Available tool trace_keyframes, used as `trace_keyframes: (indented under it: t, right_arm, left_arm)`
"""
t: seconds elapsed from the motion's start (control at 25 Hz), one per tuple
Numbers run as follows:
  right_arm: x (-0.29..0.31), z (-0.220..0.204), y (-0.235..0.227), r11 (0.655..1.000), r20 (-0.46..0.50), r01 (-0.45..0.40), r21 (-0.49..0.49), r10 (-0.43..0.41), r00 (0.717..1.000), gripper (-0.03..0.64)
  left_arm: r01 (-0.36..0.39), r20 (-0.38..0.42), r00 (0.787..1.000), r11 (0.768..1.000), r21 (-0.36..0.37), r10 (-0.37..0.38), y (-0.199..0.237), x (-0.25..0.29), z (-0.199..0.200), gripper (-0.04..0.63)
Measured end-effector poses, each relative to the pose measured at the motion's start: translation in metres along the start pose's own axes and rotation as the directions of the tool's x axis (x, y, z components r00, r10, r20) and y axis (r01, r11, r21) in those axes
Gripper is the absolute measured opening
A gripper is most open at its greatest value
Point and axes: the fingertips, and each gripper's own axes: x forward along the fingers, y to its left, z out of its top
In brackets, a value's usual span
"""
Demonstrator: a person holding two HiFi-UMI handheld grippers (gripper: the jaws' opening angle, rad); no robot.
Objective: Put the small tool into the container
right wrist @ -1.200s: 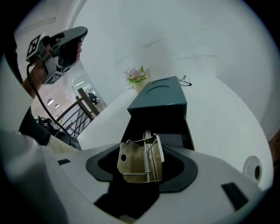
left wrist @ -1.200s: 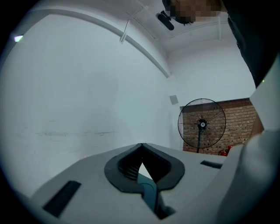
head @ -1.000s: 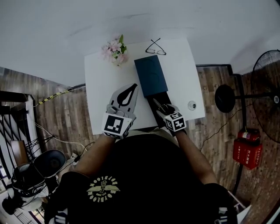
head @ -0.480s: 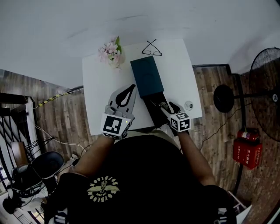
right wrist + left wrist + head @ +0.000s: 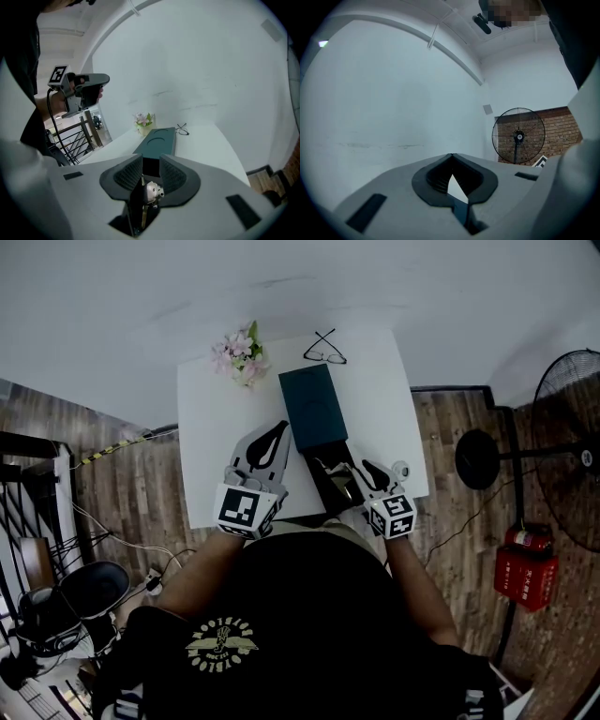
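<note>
The container is a dark teal box [image 5: 312,407] lying lengthwise on the white table [image 5: 216,427], with a black drawer [image 5: 330,486] pulled out toward me. My right gripper [image 5: 352,470] hovers over that drawer. Its jaws have just been closing and now pinch the small tool [image 5: 152,191], a thin piece with a silvery head, deep between the pads. In the right gripper view the box [image 5: 157,140] lies straight ahead beyond the right gripper [image 5: 151,161]. My left gripper [image 5: 283,426] is shut with nothing in it, left of the box; in its own view the left gripper [image 5: 451,155] faces a bare wall.
A pot of pink flowers [image 5: 239,357] and folded glasses [image 5: 323,348] sit at the table's far edge. A small round object [image 5: 401,468] lies near the right edge. A standing fan [image 5: 562,451] and a red case [image 5: 525,570] stand on the wooden floor to the right.
The right gripper has drawn back toward me and to the right, rising from the drawer, and its jaws have narrowed onto the small tool. The left gripper has stayed where it was.
</note>
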Motion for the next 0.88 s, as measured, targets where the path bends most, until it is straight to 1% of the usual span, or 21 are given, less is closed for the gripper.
trace_keyframes:
  t: [0.04, 0.12, 0.16, 0.32, 0.44, 0.68, 0.88]
  right_arm:
    - [-0.003, 0.006, 0.001, 1.0, 0.022, 0.005, -0.017, -0.005, 1.0, 0.094]
    - [-0.011, 0.019, 0.003, 0.999, 0.06, 0.015, -0.044, -0.012, 0.998, 0.011]
    - [-0.015, 0.025, 0.004, 0.998, 0.074, 0.015, -0.058, -0.011, 0.997, 0.003]
    - [-0.027, 0.047, 0.011, 0.992, 0.096, 0.004, -0.123, 0.008, 0.995, 0.002]
    - [-0.036, 0.06, 0.019, 0.989, 0.111, -0.009, -0.146, 0.025, 0.993, 0.002]
    - [-0.055, 0.085, 0.032, 0.985, 0.147, -0.053, -0.166, 0.078, 0.986, 0.002]
    - [-0.071, 0.105, 0.04, 0.983, 0.172, -0.07, -0.17, 0.1, 0.98, 0.002]
  left_arm:
    - [-0.009, -0.007, 1.0, 1.0, -0.009, 0.009, 0.0, -0.002, 0.0, 0.006]
    - [-0.015, 0.005, 1.0, 0.999, -0.029, 0.015, -0.002, -0.006, -0.002, 0.007]
    - [-0.016, 0.016, 1.0, 0.999, -0.036, 0.017, -0.003, -0.008, -0.002, 0.006]
    - [-0.042, 0.026, 0.999, 0.998, -0.048, 0.043, -0.006, -0.016, -0.003, 0.006]
    - [-0.057, 0.03, 0.998, 0.997, -0.049, 0.059, -0.008, -0.021, -0.003, 0.006]
    - [-0.075, 0.037, 0.996, 0.997, -0.036, 0.076, -0.016, -0.028, 0.002, 0.006]
    - [-0.084, 0.036, 0.996, 0.996, -0.035, 0.085, -0.025, -0.036, 0.004, 0.006]
